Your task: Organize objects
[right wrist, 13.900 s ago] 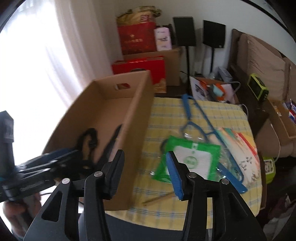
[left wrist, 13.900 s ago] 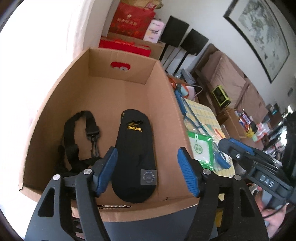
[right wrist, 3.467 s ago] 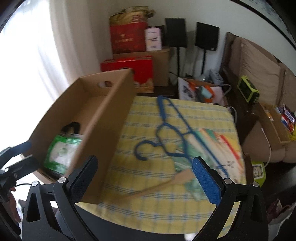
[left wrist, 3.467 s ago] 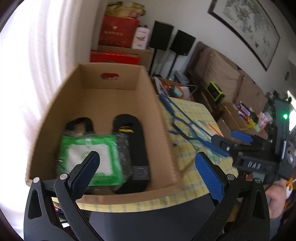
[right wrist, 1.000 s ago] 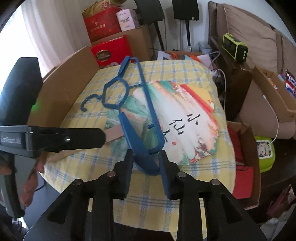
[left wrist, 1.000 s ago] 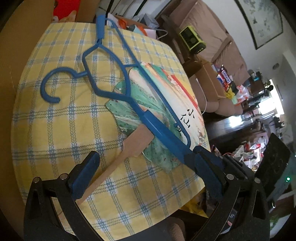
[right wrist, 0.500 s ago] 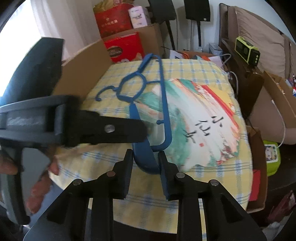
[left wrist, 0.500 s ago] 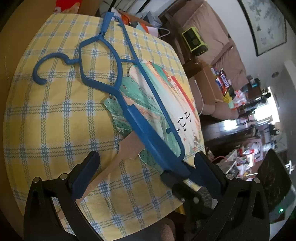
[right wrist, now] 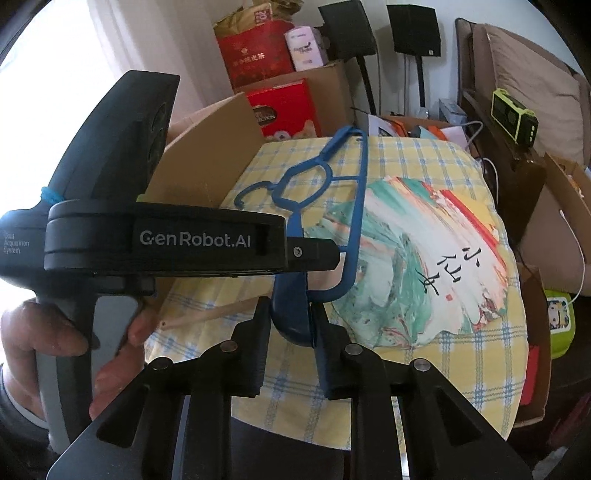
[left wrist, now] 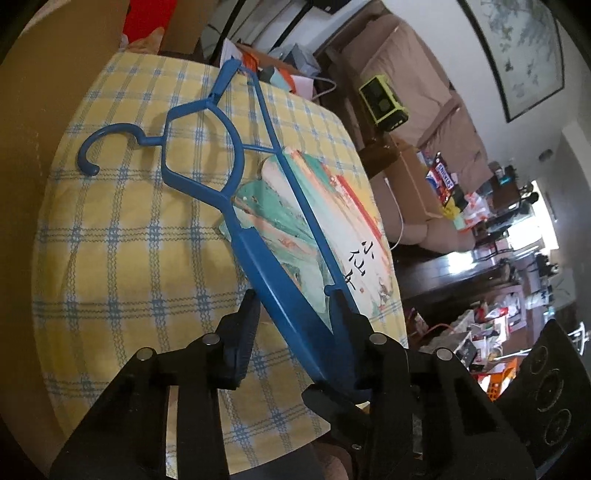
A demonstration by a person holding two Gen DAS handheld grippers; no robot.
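A blue plastic hanger [left wrist: 199, 184] lies across the yellow checked tablecloth [left wrist: 122, 258] and a painted paper fan [left wrist: 343, 236]. In the left wrist view my left gripper [left wrist: 295, 301] is closing, and its pads press on both edges of the hanger's broad arm. From the right wrist view my right gripper [right wrist: 290, 306] is also closing, shut on the rounded end of that same hanger [right wrist: 295, 221] arm. The left gripper [right wrist: 314, 254] reaches in from the left just beyond it, held by a hand [right wrist: 48, 332]. The fan's wooden handle [right wrist: 218, 314] shows beneath.
A cardboard box [right wrist: 207, 166] stands along the table's left side. Red gift boxes [right wrist: 280, 107] and two speakers [right wrist: 413, 29] sit behind the table. A sofa [right wrist: 535, 85], a green radio [right wrist: 513, 114] and an open carton [right wrist: 561, 236] lie to the right.
My left gripper's jaws went from wide open to narrow around the hanger's broad arm. The right gripper kept its hold and shifted a little with the hanger's end.
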